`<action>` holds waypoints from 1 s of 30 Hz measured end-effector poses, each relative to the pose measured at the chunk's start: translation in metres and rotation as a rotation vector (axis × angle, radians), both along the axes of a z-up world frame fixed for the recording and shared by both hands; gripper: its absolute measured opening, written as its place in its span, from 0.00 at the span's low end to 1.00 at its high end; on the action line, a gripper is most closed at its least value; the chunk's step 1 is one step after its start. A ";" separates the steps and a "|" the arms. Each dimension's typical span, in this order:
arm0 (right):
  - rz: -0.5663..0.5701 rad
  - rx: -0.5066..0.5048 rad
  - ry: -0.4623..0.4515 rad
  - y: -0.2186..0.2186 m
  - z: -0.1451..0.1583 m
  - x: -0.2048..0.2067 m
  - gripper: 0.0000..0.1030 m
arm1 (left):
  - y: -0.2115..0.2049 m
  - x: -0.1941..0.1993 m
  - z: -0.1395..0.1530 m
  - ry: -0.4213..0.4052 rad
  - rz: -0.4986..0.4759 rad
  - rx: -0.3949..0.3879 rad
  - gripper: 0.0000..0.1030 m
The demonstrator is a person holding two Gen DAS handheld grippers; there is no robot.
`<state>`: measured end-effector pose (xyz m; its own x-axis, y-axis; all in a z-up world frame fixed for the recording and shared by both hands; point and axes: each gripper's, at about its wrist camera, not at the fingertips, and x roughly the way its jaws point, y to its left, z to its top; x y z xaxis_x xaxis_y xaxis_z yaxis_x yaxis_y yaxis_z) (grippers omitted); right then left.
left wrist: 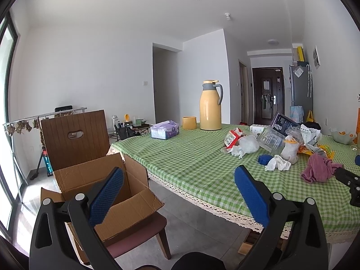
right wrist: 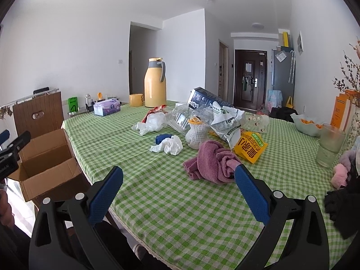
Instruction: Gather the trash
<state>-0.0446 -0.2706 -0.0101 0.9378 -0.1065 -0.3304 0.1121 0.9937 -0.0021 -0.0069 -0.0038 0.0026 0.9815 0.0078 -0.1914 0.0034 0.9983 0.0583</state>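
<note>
Since both your grippers, left gripper (left wrist: 178,184) and right gripper (right wrist: 178,183), hang with jaws apart and empty, you're at the reach step. Nearest is the pink cloth (right wrist: 211,160), likely not trash. Just beyond it lies the crumpled tissue (right wrist: 172,146): close on that, then carry it left to the open cardboard box (left wrist: 105,191) on the chair.

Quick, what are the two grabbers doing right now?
Left gripper: open, holding nothing.
Right gripper: open, holding nothing.
</note>
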 end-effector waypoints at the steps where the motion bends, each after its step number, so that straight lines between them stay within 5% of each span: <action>1: 0.002 0.001 0.001 0.000 0.000 0.000 0.93 | 0.000 0.000 0.000 -0.001 0.000 -0.001 0.93; 30: -0.056 0.003 0.064 -0.019 -0.003 0.031 0.93 | -0.004 0.011 -0.010 0.025 -0.005 0.045 0.93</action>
<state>-0.0134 -0.2894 -0.0134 0.9073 -0.1574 -0.3900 0.1675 0.9858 -0.0083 0.0043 -0.0082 -0.0075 0.9764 0.0120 -0.2155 0.0104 0.9947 0.1027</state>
